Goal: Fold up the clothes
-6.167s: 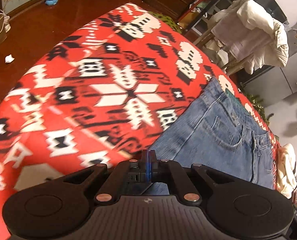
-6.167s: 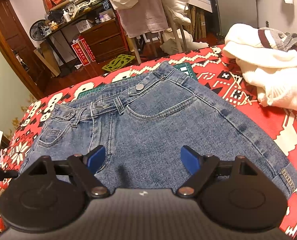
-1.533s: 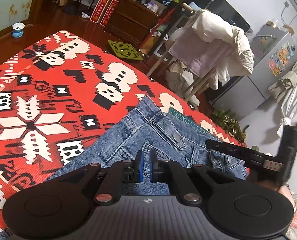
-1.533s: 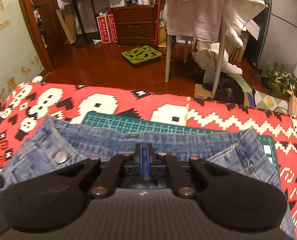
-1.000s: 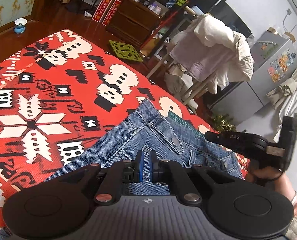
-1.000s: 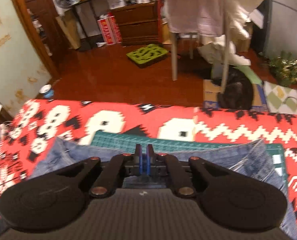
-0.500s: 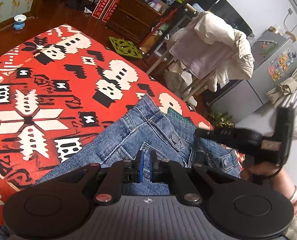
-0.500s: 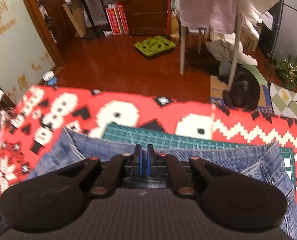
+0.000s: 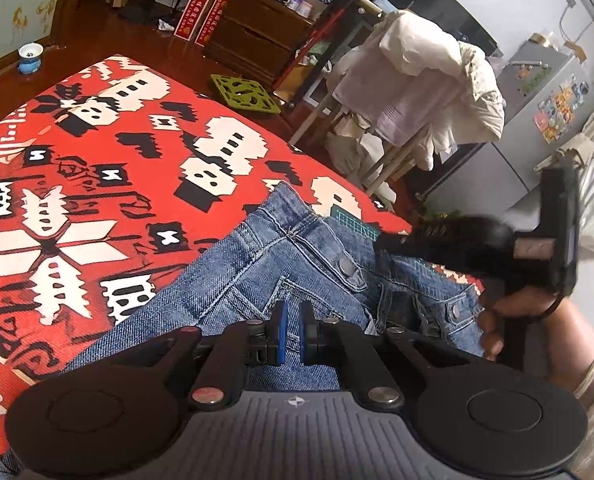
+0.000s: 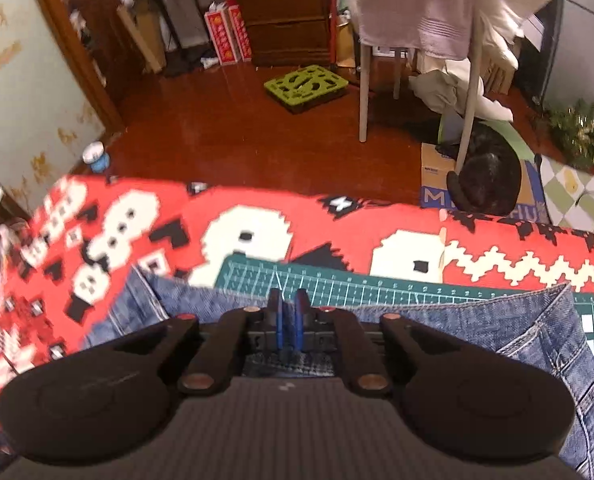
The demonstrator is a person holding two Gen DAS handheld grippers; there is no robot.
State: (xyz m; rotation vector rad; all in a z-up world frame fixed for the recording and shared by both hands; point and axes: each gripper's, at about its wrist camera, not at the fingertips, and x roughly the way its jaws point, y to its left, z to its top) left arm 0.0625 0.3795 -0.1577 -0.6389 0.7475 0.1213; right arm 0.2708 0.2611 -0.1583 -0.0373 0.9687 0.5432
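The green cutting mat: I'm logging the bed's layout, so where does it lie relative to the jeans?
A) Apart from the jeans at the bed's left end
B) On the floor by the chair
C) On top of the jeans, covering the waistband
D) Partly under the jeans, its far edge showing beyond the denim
D: in the right wrist view the gridded green cutting mat shows beyond the jeans, whose denim covers its near part on the red blanket.
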